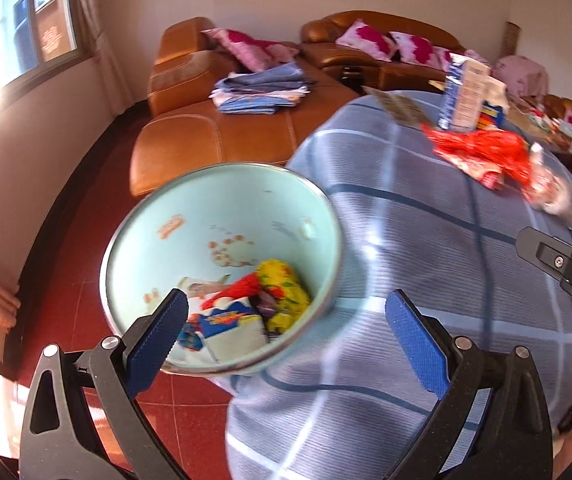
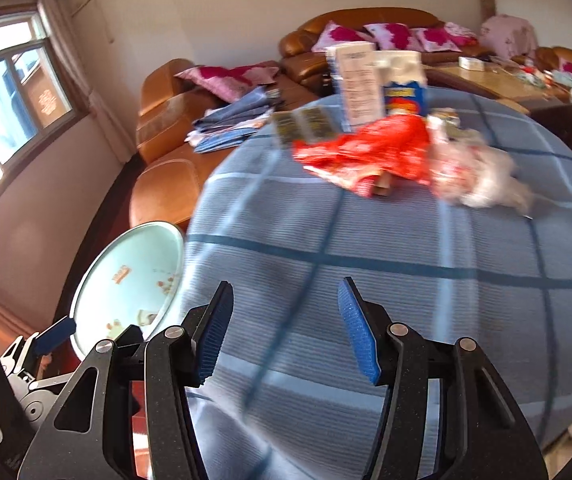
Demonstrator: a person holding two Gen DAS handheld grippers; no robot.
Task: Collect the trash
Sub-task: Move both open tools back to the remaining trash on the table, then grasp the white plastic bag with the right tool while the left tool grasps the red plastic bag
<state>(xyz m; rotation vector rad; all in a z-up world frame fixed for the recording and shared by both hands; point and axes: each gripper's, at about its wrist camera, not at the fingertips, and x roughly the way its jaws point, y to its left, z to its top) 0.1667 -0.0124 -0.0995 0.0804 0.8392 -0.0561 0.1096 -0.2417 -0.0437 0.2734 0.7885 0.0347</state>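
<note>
A light blue trash bin [image 1: 221, 200] stands on the floor at the table's left edge, with several colourful wrappers [image 1: 245, 312] in its bottom. It also shows in the right wrist view [image 2: 125, 276]. My left gripper [image 1: 286, 328] is open and empty, above the bin's near rim and the table edge. My right gripper [image 2: 281, 332] is open and empty over the blue checked tablecloth [image 2: 406, 280]. At the far side of the table lie a red wrapper [image 2: 370, 152], a crumpled clear plastic bag [image 2: 478, 176], a white carton [image 2: 356, 84] and a blue snack bag [image 2: 404, 92].
A brown leather sofa [image 1: 221, 128] with folded blue cloth [image 1: 261, 88] and pink pillows [image 1: 245, 46] stands behind the table. A wooden coffee table [image 2: 498, 80] with clutter is at the far right. The floor is red tile [image 1: 85, 300]. A window [image 2: 9, 92] is on the left.
</note>
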